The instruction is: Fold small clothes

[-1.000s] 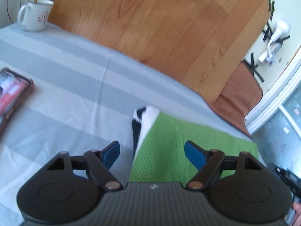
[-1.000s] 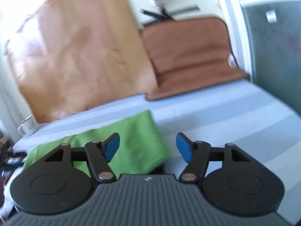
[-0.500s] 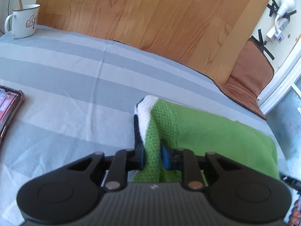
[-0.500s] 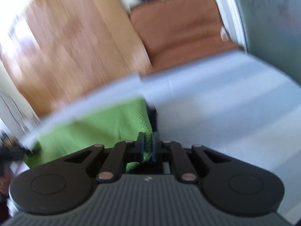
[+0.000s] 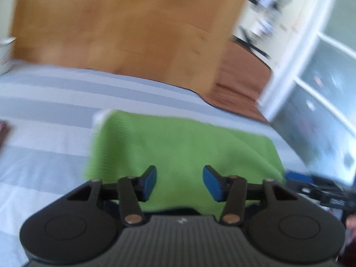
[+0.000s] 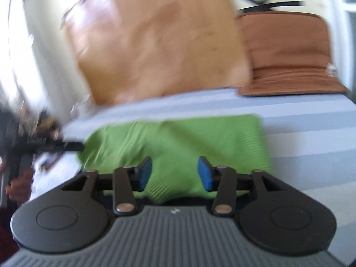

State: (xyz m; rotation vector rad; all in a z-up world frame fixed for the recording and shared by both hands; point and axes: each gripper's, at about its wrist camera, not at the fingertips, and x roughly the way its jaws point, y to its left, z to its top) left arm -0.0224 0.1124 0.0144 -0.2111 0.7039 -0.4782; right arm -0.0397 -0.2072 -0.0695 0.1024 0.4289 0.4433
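Note:
A small green knit garment [image 5: 182,146] lies folded on the grey-striped cloth [image 5: 44,102], with a white edge [image 5: 100,115] at its far left corner. It also shows in the right wrist view [image 6: 178,142]. My left gripper [image 5: 179,183] is open and empty over the garment's near edge. My right gripper [image 6: 174,173] is open and empty over the garment's near edge too. Both views are blurred by motion. The other gripper shows at the right edge [image 5: 329,198] of the left view and at the left edge [image 6: 40,146] of the right view.
A wooden board [image 5: 124,29] leans behind the table, with a brown cushion [image 6: 287,53] to its right. A white mug [image 5: 5,55] stands at the far left. A dark object [image 5: 4,131] lies at the left edge. A window frame [image 5: 311,66] is at the right.
Both grippers were shut on the green garment half a second ago and have now opened and let go. The garment lies flatter, folded over. Both cameras are moving.

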